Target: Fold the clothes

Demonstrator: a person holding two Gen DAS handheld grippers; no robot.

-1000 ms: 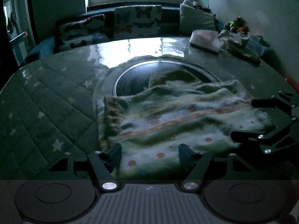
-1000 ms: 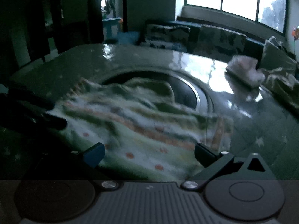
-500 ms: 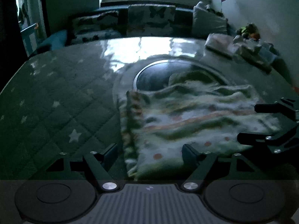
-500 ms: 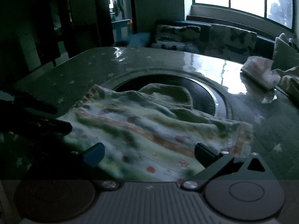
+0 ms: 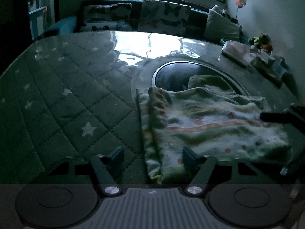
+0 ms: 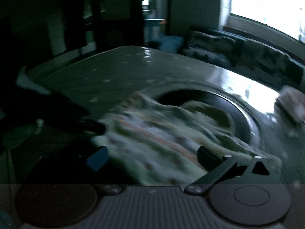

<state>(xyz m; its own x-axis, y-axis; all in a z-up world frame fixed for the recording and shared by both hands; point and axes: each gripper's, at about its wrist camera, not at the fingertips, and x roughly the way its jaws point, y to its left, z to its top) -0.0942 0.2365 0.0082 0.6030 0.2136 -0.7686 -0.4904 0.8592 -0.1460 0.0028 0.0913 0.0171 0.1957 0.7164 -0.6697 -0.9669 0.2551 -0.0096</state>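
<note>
A striped and dotted cloth (image 5: 209, 122) is laid rumpled on the table (image 5: 63, 99), partly over the round inset (image 5: 177, 72) at the table's middle and reaching toward the near edge. The table is covered by a quilted, star-printed sheet. The left gripper (image 5: 152, 156) is held low over the cloth's near left corner; its jaws are closing, with the folded cloth edge seen between them, though no pad is seen pressing on it. The right gripper (image 6: 152, 156) is held over the cloth's near edge, seen blurred; its jaws are spread wide and closing slightly, nothing being clamped. In the left wrist view the right gripper is seen at the cloth's right side. A pile of other clothes (image 5: 246, 53) is lying at the table's far right corner.
</note>
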